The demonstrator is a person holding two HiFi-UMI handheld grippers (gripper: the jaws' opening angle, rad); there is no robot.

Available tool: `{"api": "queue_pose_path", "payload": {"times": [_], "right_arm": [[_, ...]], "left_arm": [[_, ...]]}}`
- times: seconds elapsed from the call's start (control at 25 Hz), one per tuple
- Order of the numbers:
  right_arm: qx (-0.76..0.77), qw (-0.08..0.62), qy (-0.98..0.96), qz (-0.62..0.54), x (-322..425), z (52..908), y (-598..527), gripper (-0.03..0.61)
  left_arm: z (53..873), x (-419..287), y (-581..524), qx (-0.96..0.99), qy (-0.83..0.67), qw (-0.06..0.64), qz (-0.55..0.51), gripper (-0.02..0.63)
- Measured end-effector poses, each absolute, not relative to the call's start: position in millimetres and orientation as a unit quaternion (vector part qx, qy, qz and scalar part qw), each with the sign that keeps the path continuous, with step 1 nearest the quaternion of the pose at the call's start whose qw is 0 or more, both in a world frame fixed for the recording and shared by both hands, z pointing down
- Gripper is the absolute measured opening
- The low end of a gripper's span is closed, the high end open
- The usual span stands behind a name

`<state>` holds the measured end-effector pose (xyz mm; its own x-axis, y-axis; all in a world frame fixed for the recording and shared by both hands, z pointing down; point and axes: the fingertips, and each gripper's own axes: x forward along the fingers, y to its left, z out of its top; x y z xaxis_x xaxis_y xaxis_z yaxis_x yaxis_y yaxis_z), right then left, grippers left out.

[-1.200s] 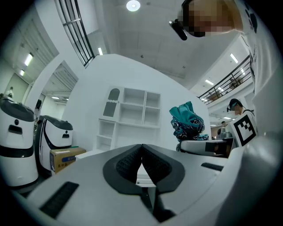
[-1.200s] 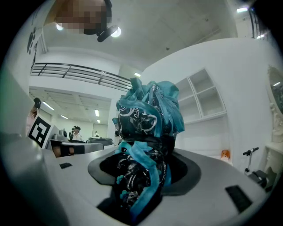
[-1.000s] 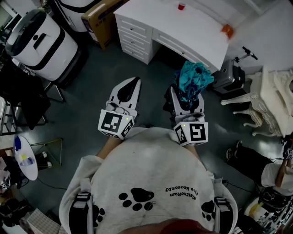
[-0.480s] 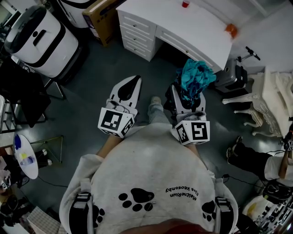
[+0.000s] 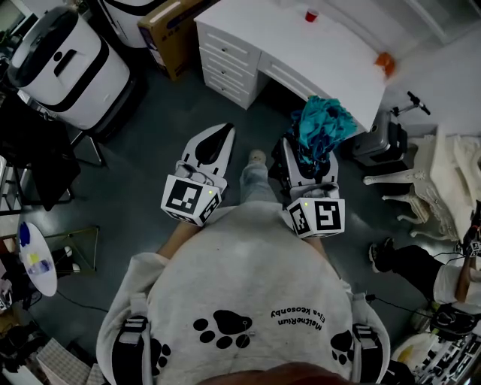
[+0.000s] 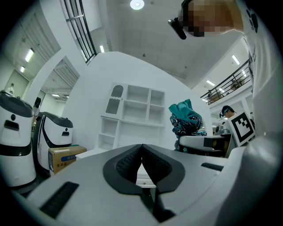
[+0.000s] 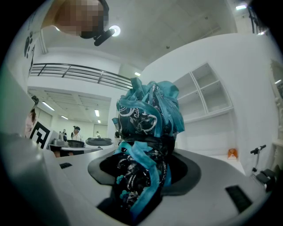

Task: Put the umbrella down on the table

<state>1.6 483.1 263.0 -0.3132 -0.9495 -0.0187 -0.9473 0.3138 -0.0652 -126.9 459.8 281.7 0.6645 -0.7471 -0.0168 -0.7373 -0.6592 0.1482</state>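
A folded teal and black patterned umbrella (image 5: 323, 131) stands upright between the jaws of my right gripper (image 5: 310, 161), which is shut on it. In the right gripper view the umbrella (image 7: 146, 145) fills the middle and hides the jaw pads. My left gripper (image 5: 216, 138) is level with the right one, at its left, shut with nothing in it; its dark pads (image 6: 152, 164) meet at the tips. The white table (image 5: 301, 53), a desk with drawers, lies ahead of both grippers, and its near edge is just beyond the umbrella's top.
A red cup (image 5: 311, 15) and an orange object (image 5: 385, 63) sit on the desk. A large white appliance (image 5: 64, 64) and a cardboard box (image 5: 174, 30) stand at the left. A scooter (image 5: 391, 135), a cream chair (image 5: 443, 173) and a person's legs (image 5: 409, 263) are at the right.
I have stepped closer to the desk; a foot now shows between the grippers. Both grippers keep their pose, and the umbrella stays in the right one.
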Motion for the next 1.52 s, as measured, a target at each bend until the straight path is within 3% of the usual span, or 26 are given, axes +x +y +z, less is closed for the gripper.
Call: {"api": "queue_pose_path", "payload": {"times": [1.04,1.52], "right_arm": [[-0.545,0.012,0.837,-0.039,109.8,278.8,137.1,0.265],[-0.518,0.010,0.854,-0.056,131.7,290.9,61.8,0.265]], "left_arm": [[290.7,-9.5,124.8,0.896,-0.437,0.069,-0.026,0.018],[296.2,26.9,53.8,0.891,-0.449,0.071,-0.006,0.018]]}}
